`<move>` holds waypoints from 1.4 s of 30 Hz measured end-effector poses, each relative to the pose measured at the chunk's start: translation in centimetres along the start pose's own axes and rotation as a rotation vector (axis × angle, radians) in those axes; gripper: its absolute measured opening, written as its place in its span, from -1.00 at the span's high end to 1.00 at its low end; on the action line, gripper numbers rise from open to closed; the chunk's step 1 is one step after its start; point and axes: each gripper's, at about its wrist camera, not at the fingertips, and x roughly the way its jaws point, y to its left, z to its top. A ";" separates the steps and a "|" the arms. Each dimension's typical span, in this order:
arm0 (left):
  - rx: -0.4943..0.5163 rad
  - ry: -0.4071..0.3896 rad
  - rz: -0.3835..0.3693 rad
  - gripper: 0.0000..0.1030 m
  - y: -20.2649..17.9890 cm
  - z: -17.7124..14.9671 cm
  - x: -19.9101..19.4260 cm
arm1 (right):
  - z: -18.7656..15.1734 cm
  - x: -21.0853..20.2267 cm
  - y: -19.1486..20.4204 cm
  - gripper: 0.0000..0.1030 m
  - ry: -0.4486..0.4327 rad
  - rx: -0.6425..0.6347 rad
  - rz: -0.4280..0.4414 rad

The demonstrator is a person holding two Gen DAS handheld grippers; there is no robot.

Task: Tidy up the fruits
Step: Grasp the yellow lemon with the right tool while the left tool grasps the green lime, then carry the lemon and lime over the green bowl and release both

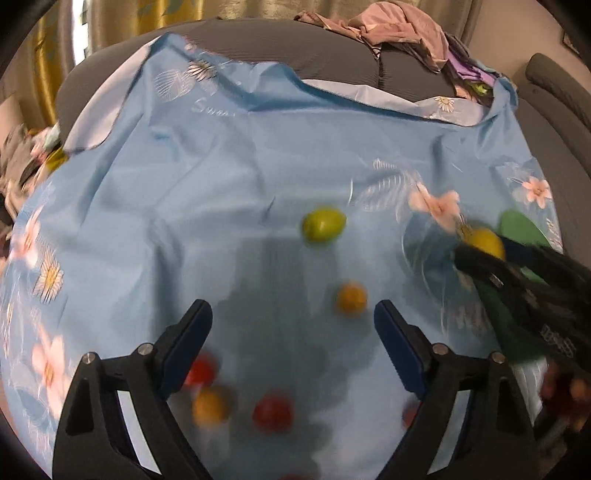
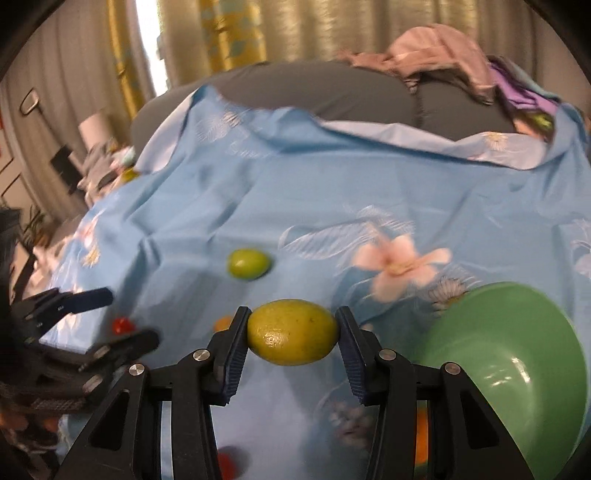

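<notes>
L gripper [image 1: 293,317] hanging over the blue floral cloth [image 1: 221,177], jaws spread wide, nothing between them. Under and around it, loose fruit on the cloth, blurred: red one [image 1: 201,371] just behind the L finger, orange one [image 1: 210,406] beside that, another red [image 1: 273,411] more to the middle. Further up the cloth, small orange fruit [image 1: 351,298] between the finger lines but well beyond the tips. Green oval fruit [image 1: 324,224] past that, alone, apart from the others.

To the R: R gripper [image 2: 291,338] clamped on a yellow-green lemon [image 2: 292,332], pads [image 2: 236,354] pressing both ends, fruit lying crosswise, lifted off the cloth. Green bowl [image 2: 517,362] just R of the gripper, near but not touching, tilted look from the fisheye; something orange low at its L edge, too hidden to name. In L wrist view same lemon seen at far R w/ the bowl behind it.

Bkgd: grey sofa [image 1: 351,59] under the cloth, pile of pink clothes [image 1: 399,29] on its back, curtains [image 2: 295,29] behind.
</notes>
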 end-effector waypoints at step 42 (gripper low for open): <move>0.154 -0.087 -0.033 0.23 -7.7 -1.3 -6.7 | -3.4 -8.9 -4.2 0.07 -0.126 0.113 0.009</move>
